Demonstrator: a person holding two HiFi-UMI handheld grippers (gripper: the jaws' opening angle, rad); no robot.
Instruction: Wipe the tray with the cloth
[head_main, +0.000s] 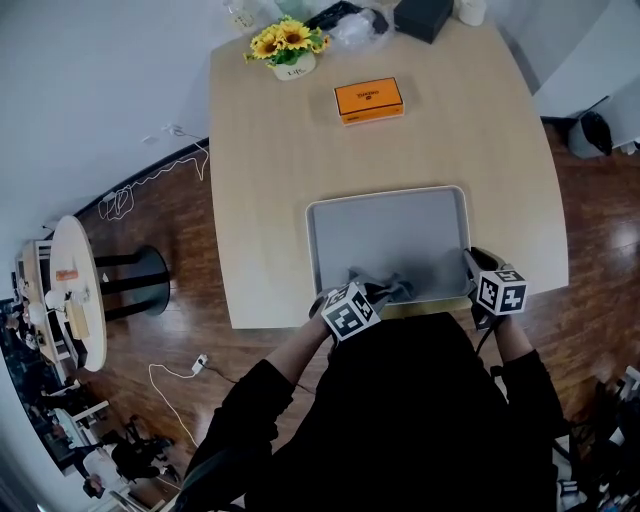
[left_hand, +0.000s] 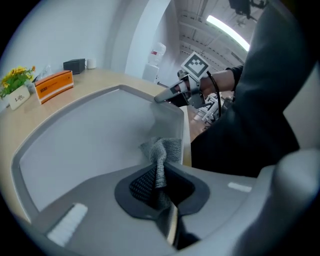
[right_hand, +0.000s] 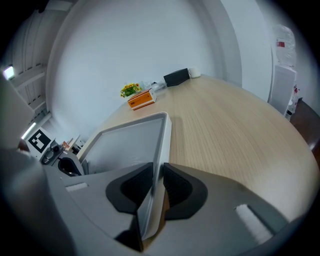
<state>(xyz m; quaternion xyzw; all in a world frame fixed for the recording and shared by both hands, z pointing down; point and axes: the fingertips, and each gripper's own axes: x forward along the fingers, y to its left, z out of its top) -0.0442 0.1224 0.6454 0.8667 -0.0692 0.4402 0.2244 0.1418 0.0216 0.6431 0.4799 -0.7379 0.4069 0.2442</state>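
A grey tray lies at the near edge of the wooden table. My left gripper is shut on a grey cloth, which rests bunched on the tray's near part. In the left gripper view the cloth twists up from between the jaws over the tray. My right gripper is shut on the tray's rim at its near right corner. In the right gripper view the rim runs straight between the two pads.
An orange box lies beyond the tray. A pot of sunflowers, a black box and a plastic bag stand at the table's far edge. A round side table and loose cables are on the floor at left.
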